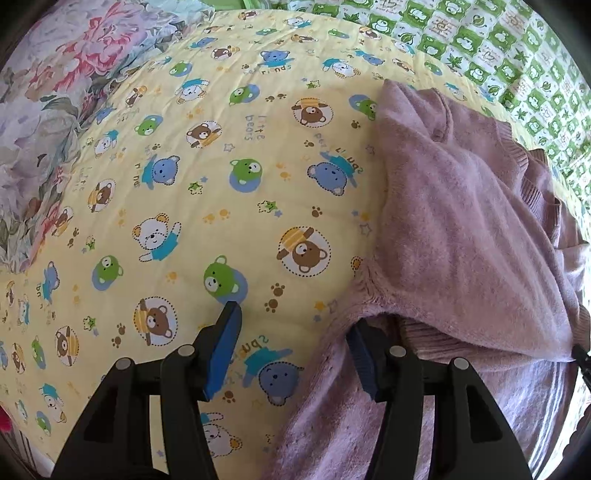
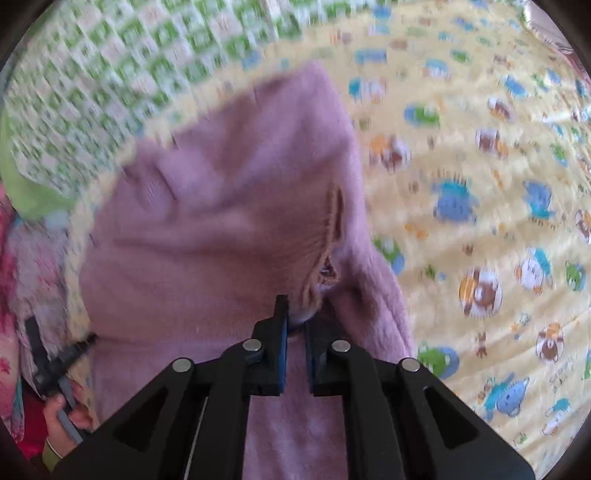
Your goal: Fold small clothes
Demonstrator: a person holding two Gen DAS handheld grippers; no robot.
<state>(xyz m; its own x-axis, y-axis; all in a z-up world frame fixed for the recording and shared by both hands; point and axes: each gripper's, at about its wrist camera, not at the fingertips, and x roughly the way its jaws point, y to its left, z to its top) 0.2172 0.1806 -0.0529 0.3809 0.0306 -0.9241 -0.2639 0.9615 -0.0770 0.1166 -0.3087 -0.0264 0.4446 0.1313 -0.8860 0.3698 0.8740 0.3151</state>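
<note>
Mauve knit, soft and fuzzy, fills both wrist views: the small sweater (image 1: 469, 221) lies half-gathered on the yellow bear-print sheet (image 1: 207, 155), near the green checked quilt (image 1: 480, 33). I have my right gripper (image 2: 295, 317) nearly closed, and a bunched fold of the sweater near its ribbed edge sits pinched between the blue pads — though blur in that view keeps me from saying how firm the hold is. My left gripper (image 1: 291, 332) stands with its jaws well apart; one finger is over bare sheet, the other tucked under a lifted edge of the knit, clamped on nothing. I judge the fold as barely begun: one side looks turned over the body, ribbed hem and a sleeve are crumpled, and squaring, smoothing and the final folds remain.
</note>
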